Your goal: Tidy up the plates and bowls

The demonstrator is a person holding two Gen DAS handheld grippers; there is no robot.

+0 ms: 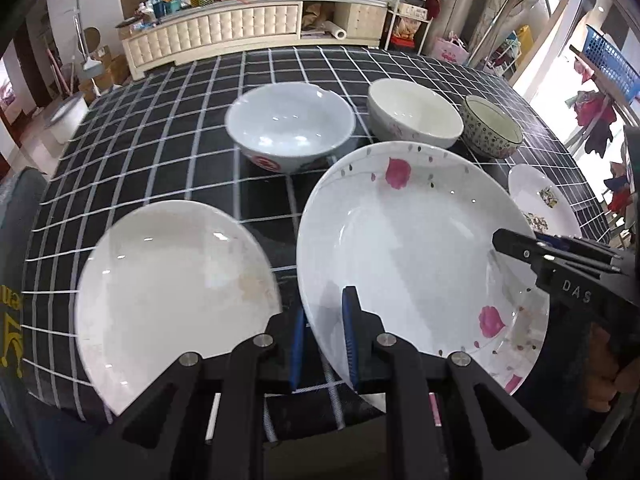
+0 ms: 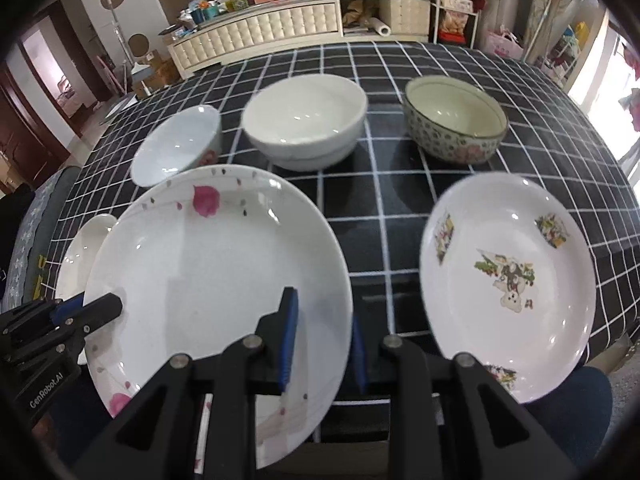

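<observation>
A large white plate with pink flowers (image 1: 408, 248) (image 2: 208, 264) is tilted above the black checked tablecloth (image 1: 160, 120), overlapping its near edge. My left gripper (image 1: 324, 344) (image 2: 98, 306) is shut on the plate's left rim, one blue pad over it and one under. My right gripper (image 2: 322, 346) (image 1: 516, 242) is shut on the right rim the same way. A plain white plate (image 1: 168, 280) (image 2: 86, 248) lies to the left and a cartoon-print plate (image 2: 508, 280) (image 1: 540, 200) to the right.
Three bowls stand in a row behind: a pale blue bowl (image 1: 290, 128) (image 2: 176, 148), a white bowl (image 1: 414, 114) (image 2: 304, 120) and a dotted bowl (image 1: 490, 128) (image 2: 454, 120). A cream cabinet (image 1: 240, 28) stands beyond the table. A hand (image 1: 616, 364) holds the right gripper.
</observation>
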